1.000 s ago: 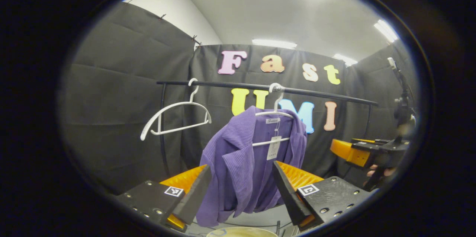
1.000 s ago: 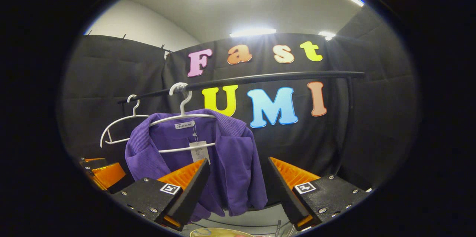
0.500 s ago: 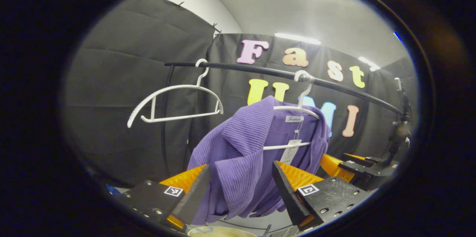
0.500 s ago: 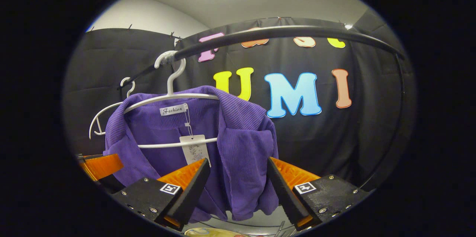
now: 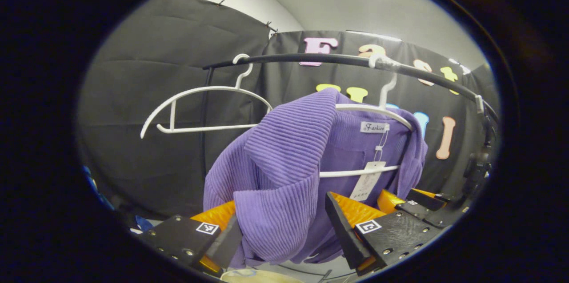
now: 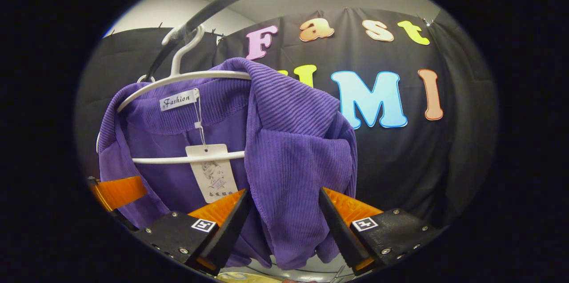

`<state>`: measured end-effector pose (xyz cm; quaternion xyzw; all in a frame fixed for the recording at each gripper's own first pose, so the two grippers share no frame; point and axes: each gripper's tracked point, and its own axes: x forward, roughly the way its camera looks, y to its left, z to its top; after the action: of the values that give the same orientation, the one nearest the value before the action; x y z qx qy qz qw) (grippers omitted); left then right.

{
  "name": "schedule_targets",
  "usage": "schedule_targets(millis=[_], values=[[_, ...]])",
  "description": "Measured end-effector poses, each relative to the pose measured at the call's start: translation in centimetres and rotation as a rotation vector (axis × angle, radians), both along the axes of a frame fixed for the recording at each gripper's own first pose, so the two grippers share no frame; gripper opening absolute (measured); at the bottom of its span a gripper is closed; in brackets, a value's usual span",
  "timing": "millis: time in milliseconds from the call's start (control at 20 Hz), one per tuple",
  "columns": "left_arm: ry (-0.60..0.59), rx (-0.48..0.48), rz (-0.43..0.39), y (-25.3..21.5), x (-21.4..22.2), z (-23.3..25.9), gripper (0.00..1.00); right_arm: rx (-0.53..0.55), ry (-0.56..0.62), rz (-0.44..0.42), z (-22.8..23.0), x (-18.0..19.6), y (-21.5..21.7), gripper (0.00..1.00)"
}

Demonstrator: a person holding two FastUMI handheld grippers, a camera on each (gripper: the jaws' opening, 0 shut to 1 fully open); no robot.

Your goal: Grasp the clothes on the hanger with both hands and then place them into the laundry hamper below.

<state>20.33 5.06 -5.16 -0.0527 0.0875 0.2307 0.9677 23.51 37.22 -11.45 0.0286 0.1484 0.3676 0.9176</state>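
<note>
Black cloth backs the left gripper view: a purple garment (image 5: 284,176) on a white hanger (image 5: 378,109) hangs between the spread left hand-held gripper (image 5: 284,225).

Right gripper view: its other shoulder hangs between the spread right hand-held gripper (image 6: 282,221); hamper rim (image 6: 240,277) below.

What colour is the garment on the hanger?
Purple, with a ribbed knit texture; the garment shows best in the right gripper view.
</note>
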Motion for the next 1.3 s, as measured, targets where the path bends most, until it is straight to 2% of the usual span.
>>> schedule_targets(millis=[150,200,250,300,350,450,500,550,600,650,700,800,850,900,950,1000,1050,1100,1150,1200,1300], values=[[0.000,0.028,0.057,0.4,0.6,-0.1,1.00,0.018,0.000,0.016,-0.3,0.8,0.7,0.95],[0.001,0.041,0.077,0.6,0.7,-0.1,0.90,0.022,-0.004,0.023,-0.2,0.9,0.8,0.95],[0.000,0.056,0.096,0.9,0.7,0.0,0.95,0.026,-0.009,0.030,-0.2,0.9,0.9,0.95],[-0.016,0.076,0.110,1.3,0.7,0.4,0.95,0.030,-0.011,0.040,-0.2,0.9,1.0,0.94],[-0.039,0.094,0.110,1.4,0.6,1.0,0.84,0.028,-0.014,0.046,-0.3,0.9,1.0,0.93],[-0.057,0.110,0.110,1.6,0.0,1.6,0.67,0.028,-0.015,0.058,-0.5,0.9,0.8,0.80],[-0.067,0.100,0.092,0.9,0.0,1.7,0.62,0.035,-0.009,0.065,-0.5,1.0,0.8,0.64],[-0.076,0.105,0.103,1.2,0.0,2.0,0.49,0.043,-0.004,0.072,-0.6,1.4,0.9,0.57],[-0.090,0.092,0.100,1.5,0.1,2.2,0.36,0.055,0.000,0.084,-0.5,1.7,1.1,0.42],[-0.097,0.069,0.061,0.6,0.4,1.9,0.23,0.064,0.004,0.087,-0.6,2.3,1.2,0.34],[-0.099,0.058,0.031,0.3,0.8,1.7,0.15,0.065,0.004,0.076,-0.5,2.7,0.8,0.19],[-0.100,0.058,0.018,1.2,0.4,1.6,0.09,0.079,0.015,0.097,-0.1,2.4,0.5,0.04],[-0.114,0.040,0.034,1.1,-1.0,2.0,0.06,0.085,0.023,0.109,-0.1,1.8,0.4,0.02],[-0.131,0.012,-0.002,0.5,-0.2,1.8,0.03,0.081,0.030,0.114,-0.1,1.8,0.3,0.00],[-0.132,-0.008,-0.026,0.2,0.0,1.8,0.10,0.076,0.028,0.107,-0.1,2.4,0.3,0.00],[-0.133,-0.011,-0.048,0.4,0.3,1.7,0.10,0.073,0.021,0.094,0.2,2.8,-0.1,0.00],[-0.141,-0.015,-0.075,0.4,0.8,1.6,0.00,0.070,0.013,0.075,0.3,2.9,-0.6,0.00],[-0.146,-0.025,-0.111,-0.6,0.0,2.1,0.07,0.068,0.008,0.056,0.5,3.1,-1.2,0.00],[-0.151,-0.028,-0.134,-0.9,-0.4,2.4,0.01,0.068,0.004,0.034,0.8,3.1,-1.7,0.00],[-0.158,-0.026,-0.156,-0.9,-0.4,2.7,0.07,0.069,0.002,0.017,1.0,3.3,-2.1,0.00],[-0.181,-0.033,-0.179,-1.2,-0.8,3.5,0.07,0.062,-0.007,-0.013,1.2,3.8,-2.6,0.00]])
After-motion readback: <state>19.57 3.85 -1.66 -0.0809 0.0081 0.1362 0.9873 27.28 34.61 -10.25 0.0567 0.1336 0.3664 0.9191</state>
